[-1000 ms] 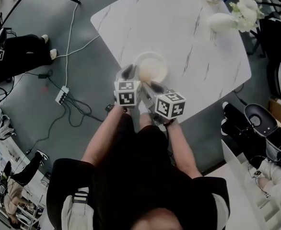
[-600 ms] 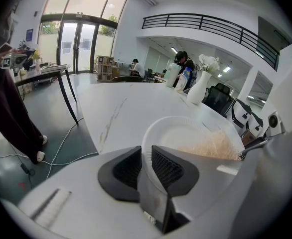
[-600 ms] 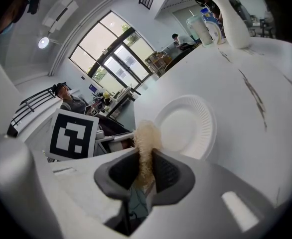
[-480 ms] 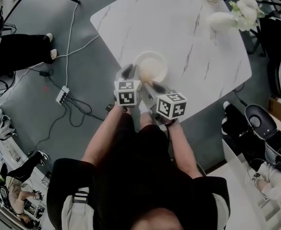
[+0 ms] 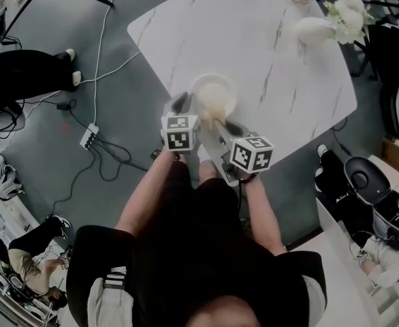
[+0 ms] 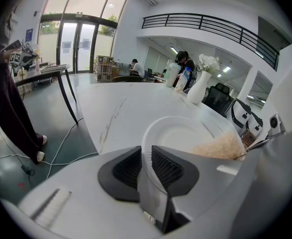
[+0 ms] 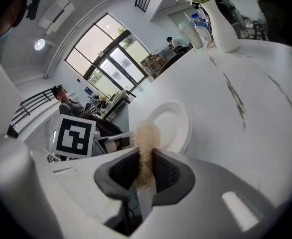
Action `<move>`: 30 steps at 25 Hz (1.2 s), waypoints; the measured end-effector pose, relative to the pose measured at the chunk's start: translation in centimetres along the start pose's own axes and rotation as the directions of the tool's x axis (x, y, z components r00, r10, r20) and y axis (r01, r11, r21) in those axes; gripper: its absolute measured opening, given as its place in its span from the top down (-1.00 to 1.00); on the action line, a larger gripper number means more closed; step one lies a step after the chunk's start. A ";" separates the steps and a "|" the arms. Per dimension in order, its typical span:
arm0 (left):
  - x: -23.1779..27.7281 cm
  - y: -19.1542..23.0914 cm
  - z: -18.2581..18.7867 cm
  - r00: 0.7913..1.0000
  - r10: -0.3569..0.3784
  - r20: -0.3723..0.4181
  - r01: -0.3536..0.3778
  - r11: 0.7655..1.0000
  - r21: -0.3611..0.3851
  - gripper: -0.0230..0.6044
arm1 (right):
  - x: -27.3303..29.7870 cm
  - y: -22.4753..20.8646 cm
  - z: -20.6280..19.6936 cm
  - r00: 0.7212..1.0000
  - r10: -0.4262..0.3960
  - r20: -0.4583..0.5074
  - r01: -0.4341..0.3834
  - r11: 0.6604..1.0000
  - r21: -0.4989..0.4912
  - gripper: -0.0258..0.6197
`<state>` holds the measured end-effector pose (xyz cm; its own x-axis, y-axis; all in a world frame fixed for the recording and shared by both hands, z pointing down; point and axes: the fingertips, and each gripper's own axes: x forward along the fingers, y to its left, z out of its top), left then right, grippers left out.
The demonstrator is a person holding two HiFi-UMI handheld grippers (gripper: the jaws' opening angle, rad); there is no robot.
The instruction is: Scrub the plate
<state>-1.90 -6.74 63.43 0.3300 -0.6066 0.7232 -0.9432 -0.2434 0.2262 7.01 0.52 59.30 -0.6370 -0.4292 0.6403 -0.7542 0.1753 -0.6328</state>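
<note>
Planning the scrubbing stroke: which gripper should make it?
Right: the right gripper is shut on the scrubber at the plate. The left gripper only pins the plate's rim.

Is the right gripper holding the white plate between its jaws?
No, the right gripper is closed on a tan fibrous scrubber, and the plate sits beyond its jaws.

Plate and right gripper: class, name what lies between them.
A tan fibrous scrubber, clamped in the right gripper, extends to the plate, shown in the right gripper view.
</note>
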 end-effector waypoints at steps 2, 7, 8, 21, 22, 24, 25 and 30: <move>0.0 0.0 0.0 1.000 0.001 -0.002 -0.001 1.000 -0.001 0.70 | -0.2 -0.3 0.1 1.000 -0.006 0.006 0.006 1.000 0.005 0.71; 0.0 0.0 -0.1 1.000 0.005 -0.009 -0.005 1.000 0.000 0.70 | -0.8 -0.9 0.2 1.000 -0.017 0.014 0.017 1.000 0.013 0.71; -0.1 0.0 0.0 1.000 0.005 -0.008 -0.005 1.000 0.002 0.70 | -0.9 -0.9 0.2 1.000 -0.018 0.015 0.018 1.000 0.013 0.71; 0.2 -0.1 -0.2 1.000 0.010 -0.007 -0.010 1.000 0.001 0.70 | -3.1 -3.3 1.0 0.997 -0.058 0.050 0.057 0.998 0.031 0.71; 0.1 0.0 -0.1 1.000 0.012 -0.009 -0.012 1.000 0.002 0.70 | -3.2 -3.4 1.1 0.997 -0.062 0.053 0.060 0.998 0.032 0.71; 0.1 0.0 -0.1 1.000 0.016 -0.013 -0.016 1.000 0.003 0.70 | -3.5 -3.6 1.1 0.996 -0.064 0.057 0.062 0.998 0.030 0.71; 0.1 0.0 -0.2 1.000 0.018 -0.015 -0.018 1.000 0.002 0.70 | -3.6 -3.6 1.2 0.996 -0.063 0.058 0.061 0.998 0.027 0.71; 0.1 -0.1 -0.4 1.000 0.022 -0.021 -0.022 1.000 0.003 0.70 | -3.4 -3.1 1.1 0.997 -0.054 0.057 0.053 0.998 0.020 0.71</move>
<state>-1.81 -6.47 63.69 0.3079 -0.5962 0.7414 -0.9502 -0.2317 0.2083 11.70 0.49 58.64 -0.5849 -0.4882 0.6478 -0.7837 0.1343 -0.6064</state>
